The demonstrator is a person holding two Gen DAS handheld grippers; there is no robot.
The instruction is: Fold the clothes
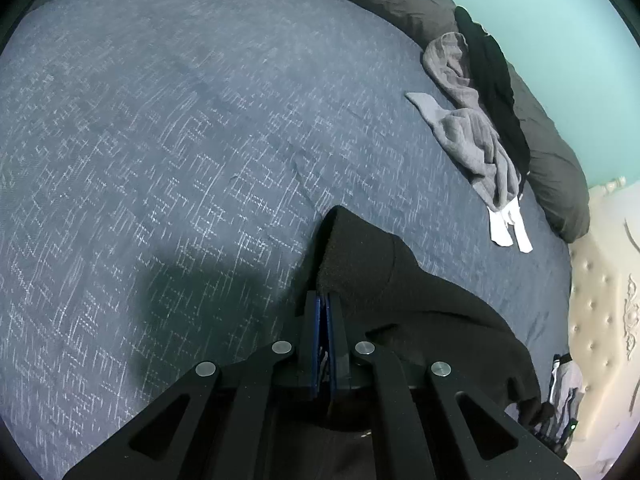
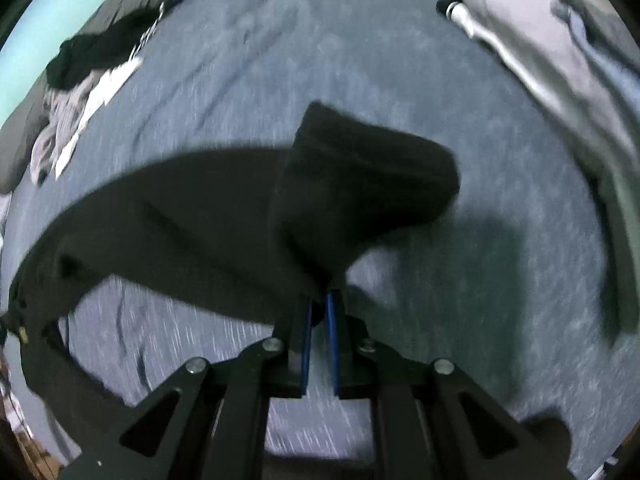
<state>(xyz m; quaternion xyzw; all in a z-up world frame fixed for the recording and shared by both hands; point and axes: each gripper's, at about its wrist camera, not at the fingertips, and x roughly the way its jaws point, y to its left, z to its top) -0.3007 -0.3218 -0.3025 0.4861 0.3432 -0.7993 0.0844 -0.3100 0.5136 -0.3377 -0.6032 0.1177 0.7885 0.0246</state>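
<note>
Here the black garment (image 2: 192, 216) hangs between left gripper (image 1: 323, 300) and right gripper (image 2: 320, 300).

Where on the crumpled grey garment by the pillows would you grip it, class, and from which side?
Grip the flat pale flap at the far end of the grey garment, coming in from the open blue bedspread. That flap lies spread and single-layered, whereas the other side is crowded by the black garment and dark pillow.

A garment (image 2: 224, 216) hangs between both tongs above the bed (image 1: 160, 120). A heap of clothes (image 1: 476, 120) lies at the bed's far edge, against a long pillow (image 1: 556, 160).
</note>
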